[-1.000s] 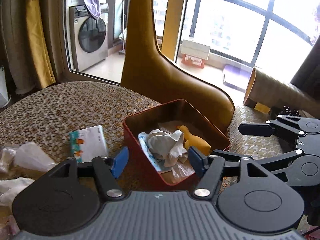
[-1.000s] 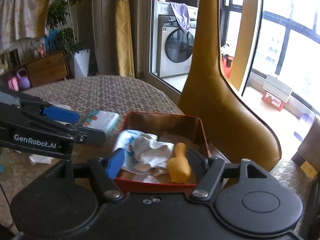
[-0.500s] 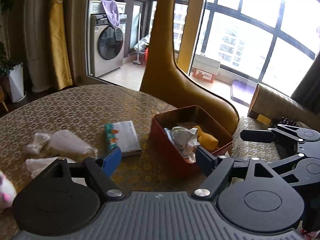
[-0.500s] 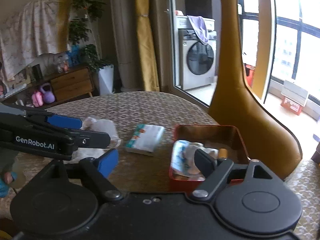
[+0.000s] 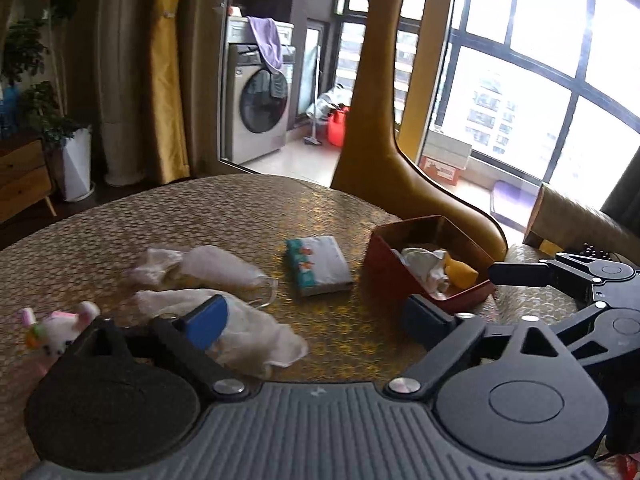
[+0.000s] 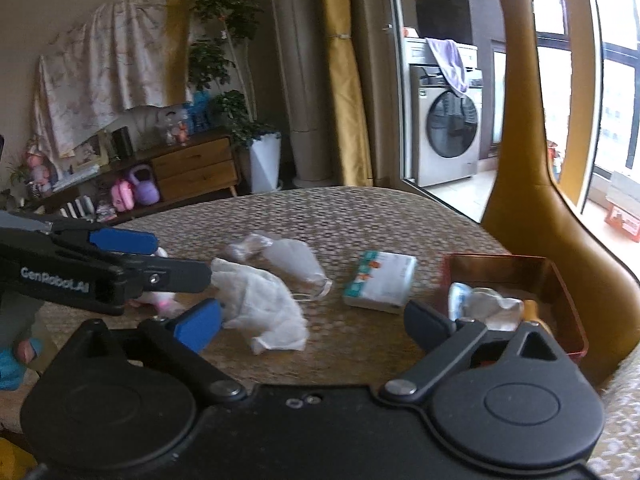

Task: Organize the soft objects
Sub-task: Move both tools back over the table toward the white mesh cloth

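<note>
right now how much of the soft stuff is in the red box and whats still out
Done: the red box holds a crumpled white cloth and a yellow toy. In hand: nothing; left gripper and right gripper jaws are opening, empty. Left: white cloth, face mask, tissue pack, small plush.

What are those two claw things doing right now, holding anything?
Left gripper: jaws opening wide, nothing between them, above the white cloth.
Right gripper: jaws opening wide too, holding nothing.

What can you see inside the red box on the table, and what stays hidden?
The red box holds a crumpled white cloth, a light-blue packet and a yellow object. Its floor beneath them is covered.
</note>
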A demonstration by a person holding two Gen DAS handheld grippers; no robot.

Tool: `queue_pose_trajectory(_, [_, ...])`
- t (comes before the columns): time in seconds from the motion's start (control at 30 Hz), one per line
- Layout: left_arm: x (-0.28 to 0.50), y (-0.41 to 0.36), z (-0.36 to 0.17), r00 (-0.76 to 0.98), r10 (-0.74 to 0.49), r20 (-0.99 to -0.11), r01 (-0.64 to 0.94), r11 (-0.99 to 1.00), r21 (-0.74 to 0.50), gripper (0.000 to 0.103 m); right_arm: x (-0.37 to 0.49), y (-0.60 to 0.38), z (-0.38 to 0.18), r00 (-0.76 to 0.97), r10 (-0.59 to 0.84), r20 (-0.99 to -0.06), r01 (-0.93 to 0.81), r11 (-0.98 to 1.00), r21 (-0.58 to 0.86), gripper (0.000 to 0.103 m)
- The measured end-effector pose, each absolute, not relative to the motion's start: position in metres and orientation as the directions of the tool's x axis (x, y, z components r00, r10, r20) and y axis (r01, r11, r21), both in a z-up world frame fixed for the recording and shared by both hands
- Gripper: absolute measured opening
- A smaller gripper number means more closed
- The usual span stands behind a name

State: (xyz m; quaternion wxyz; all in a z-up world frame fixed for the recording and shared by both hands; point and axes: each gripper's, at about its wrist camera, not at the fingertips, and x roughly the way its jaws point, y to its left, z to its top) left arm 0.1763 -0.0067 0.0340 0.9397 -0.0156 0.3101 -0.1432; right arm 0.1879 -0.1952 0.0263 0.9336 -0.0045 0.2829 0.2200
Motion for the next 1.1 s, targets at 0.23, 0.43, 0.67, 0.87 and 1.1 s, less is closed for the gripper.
queue_pose_trajectory(0.23, [0.161, 0.036, 0.028, 0.788, -0.247, -0.564, 0.214, 0.969, -0.126, 0.1, 0.185, -0.167, 0.023, 0.736, 0.46, -0.497, -0.445, 0.882, 0.156, 0.102])
queue_pose_trajectory(0.43, [0.153, 0.067, 0.011, 0.803, -0.168, -0.571, 0.155, 0.985, -0.072, 0.101, 0.193, -0.151, 0.014, 0.725, 0.475, -0.499, -0.428, 0.878, 0.214, 0.103])
queue_pose_trajectory(0.67, [0.148, 0.099, -0.016, 0.811, -0.138, -0.569, 0.105, 0.99, -0.091, 0.101, 0.203, -0.125, 0.0, 0.705, 0.483, -0.519, -0.439, 0.872, 0.216, 0.103])
queue_pose_trajectory(0.87, [0.15, 0.115, -0.042, 0.816, -0.095, -0.571, 0.055, 0.995, -0.086, 0.101, 0.217, -0.101, -0.015, 0.682, 0.481, -0.551, -0.463, 0.867, 0.184, 0.103])
queue_pose_trajectory(1.1, [0.162, 0.128, -0.072, 0.802, -0.067, -0.593, 0.0, 0.994, -0.113, 0.101, 0.243, -0.08, -0.036, 0.658, 0.456, -0.598, -0.475, 0.869, 0.14, 0.103])
